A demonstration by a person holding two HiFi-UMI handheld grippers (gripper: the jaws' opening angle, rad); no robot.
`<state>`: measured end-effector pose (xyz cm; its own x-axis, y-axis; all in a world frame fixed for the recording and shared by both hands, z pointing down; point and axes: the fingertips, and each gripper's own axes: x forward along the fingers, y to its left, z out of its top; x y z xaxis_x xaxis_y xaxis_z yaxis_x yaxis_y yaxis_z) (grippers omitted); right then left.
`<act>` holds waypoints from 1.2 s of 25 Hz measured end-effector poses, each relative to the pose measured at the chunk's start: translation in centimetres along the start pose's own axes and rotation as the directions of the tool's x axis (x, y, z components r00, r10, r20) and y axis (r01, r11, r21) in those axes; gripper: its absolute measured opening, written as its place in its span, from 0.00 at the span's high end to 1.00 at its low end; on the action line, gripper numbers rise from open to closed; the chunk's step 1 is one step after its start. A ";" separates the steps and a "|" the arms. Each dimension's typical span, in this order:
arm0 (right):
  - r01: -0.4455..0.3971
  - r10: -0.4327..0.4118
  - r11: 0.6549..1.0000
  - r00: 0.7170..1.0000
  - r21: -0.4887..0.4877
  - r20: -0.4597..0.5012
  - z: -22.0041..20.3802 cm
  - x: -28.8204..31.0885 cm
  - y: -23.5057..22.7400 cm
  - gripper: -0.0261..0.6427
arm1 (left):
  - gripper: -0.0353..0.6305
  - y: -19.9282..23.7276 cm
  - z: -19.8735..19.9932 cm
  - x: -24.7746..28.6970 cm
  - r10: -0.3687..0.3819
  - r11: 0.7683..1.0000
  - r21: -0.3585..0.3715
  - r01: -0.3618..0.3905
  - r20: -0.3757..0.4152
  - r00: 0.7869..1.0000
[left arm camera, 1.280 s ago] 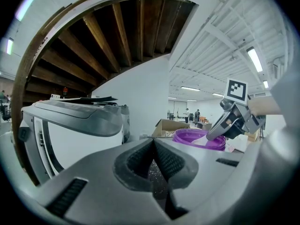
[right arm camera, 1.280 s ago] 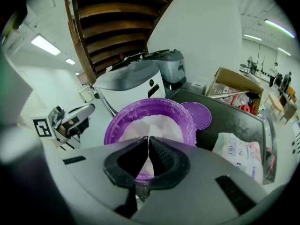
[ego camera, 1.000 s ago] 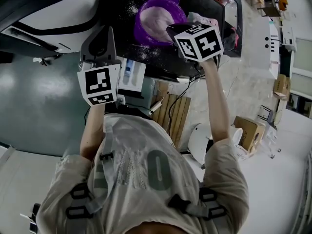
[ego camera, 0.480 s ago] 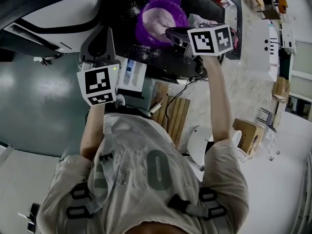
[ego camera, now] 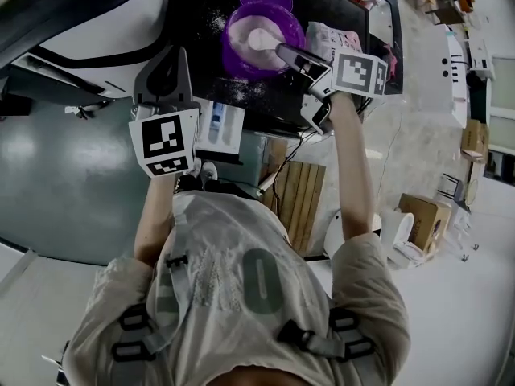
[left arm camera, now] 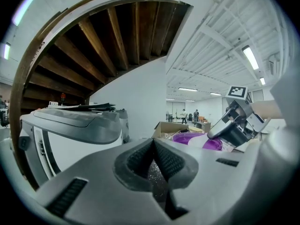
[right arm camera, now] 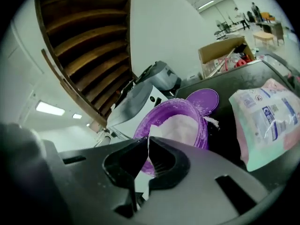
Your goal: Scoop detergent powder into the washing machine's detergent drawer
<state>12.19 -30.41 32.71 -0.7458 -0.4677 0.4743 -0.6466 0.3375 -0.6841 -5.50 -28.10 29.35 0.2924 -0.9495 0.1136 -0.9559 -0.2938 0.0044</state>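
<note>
Black worktop (ego camera: 193,6) ahead of both tongs, dusted with spilled powder. We see the right tongs (ego camera: 283,51) clenched on the white scoop (ego camera: 264,39), whose bowl is down in the powder of the purple tub (ego camera: 233,22). Left tongs (ego camera: 165,59) are clamped together with nothing between them. The open detergent drawer (ego camera: 219,125) is just to their right. Detergent bag (ego camera: 338,39) lies right of the right tongs.
</note>
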 end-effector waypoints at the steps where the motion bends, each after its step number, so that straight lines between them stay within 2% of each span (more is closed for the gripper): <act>1: -0.025 0.024 0.999 0.999 0.035 0.040 0.1 -0.3 0.2 0.94 | 0.92 -0.2 0.3 0.0 -0.005 1.000 0.008 0.005 0.003 1.000; 5: -0.087 0.065 0.989 0.982 0.119 0.177 0.0 -1.7 0.5 0.94 | 0.92 -1.1 1.6 -0.2 -0.032 0.999 0.043 0.031 0.017 0.999; 7: -0.138 0.096 0.978 0.964 0.158 0.247 -0.2 -2.4 0.8 0.94 | 0.92 -1.6 2.0 -0.3 -0.044 0.997 0.056 0.043 0.024 0.999; 11: -0.302 0.183 0.924 0.889 0.236 0.420 -0.9 -3.6 1.7 0.94 | 0.92 -2.6 2.1 -0.6 -0.070 0.995 0.074 0.068 0.025 0.997; 15: -0.403 0.185 0.864 0.810 0.300 0.556 -2.6 -4.7 2.0 0.94 | 0.92 -3.8 1.7 -0.9 -0.094 0.992 0.086 0.090 0.034 0.995; 18: -0.482 0.199 0.821 0.743 0.306 0.639 -4.5 -5.5 2.4 0.94 | 0.92 -4.7 1.1 -1.6 -0.124 0.988 0.101 0.120 0.036 0.992; 20: -0.523 0.205 0.795 0.710 0.309 0.674 -5.8 -6.0 2.4 0.94 | 0.92 -5.4 1.1 -2.0 -0.147 0.984 0.108 0.141 0.049 0.988; 22: -0.531 0.195 0.789 0.693 0.309 0.694 -7.1 -6.5 2.3 0.94 | 0.92 -5.7 1.2 -2.7 -0.163 0.982 0.103 0.156 0.067 0.984; 27: -0.523 0.175 0.802 0.666 0.287 0.725 -10.1 -7.0 1.8 0.95 | 0.92 -6.2 0.6 -4.2 -0.172 0.982 0.095 0.162 0.103 0.980; 30: -0.533 0.160 0.792 0.652 0.298 0.741 -12.2 -6.9 1.7 0.95 | 0.92 -6.6 -0.9 -5.3 -0.170 0.983 0.086 0.162 0.091 0.981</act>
<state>14.27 -16.62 35.03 -0.4708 -0.8567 -0.2107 -0.0671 0.2729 -0.9597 -0.78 -21.01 29.58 0.4520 -0.8918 0.0203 -0.8896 -0.4524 -0.0630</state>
